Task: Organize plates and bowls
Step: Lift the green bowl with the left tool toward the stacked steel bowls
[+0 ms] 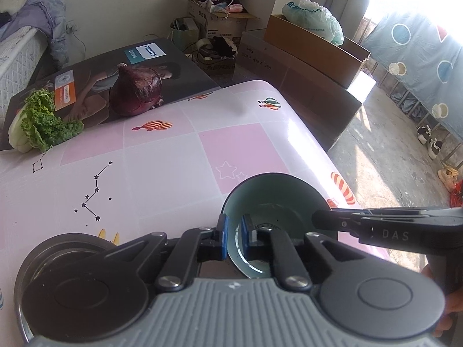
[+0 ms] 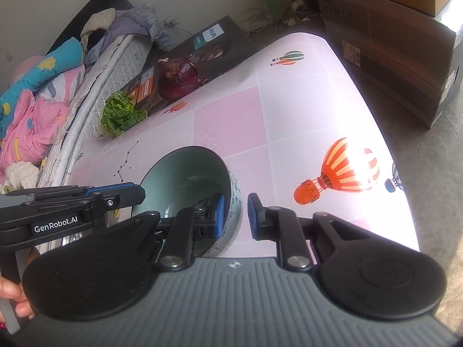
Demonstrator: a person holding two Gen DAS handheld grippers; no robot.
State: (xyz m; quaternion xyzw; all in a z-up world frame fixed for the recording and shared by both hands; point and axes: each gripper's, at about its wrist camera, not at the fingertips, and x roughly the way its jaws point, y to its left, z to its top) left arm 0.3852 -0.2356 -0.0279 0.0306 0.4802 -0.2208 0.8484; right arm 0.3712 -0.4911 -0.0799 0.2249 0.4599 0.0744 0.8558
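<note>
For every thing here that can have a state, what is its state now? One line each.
Bowl: tilted, empty, rim clamped on two sides.
Left hand-held gripper: shut on the bowl's rim.
Right hand-held gripper: shut on the bowl's wall.
Onion: whole, on the box.
Lettuce: lying at the cloth's edge.

Right tongs (image 2: 235,212) clamp the bowl's (image 2: 185,170) rim (pale green inside).

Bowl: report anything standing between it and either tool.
Nothing visible does. The left tool already clamps the bowl at its near rim, one pad inside and one outside. The right tool grips the rim's opposite side the same way.
</note>
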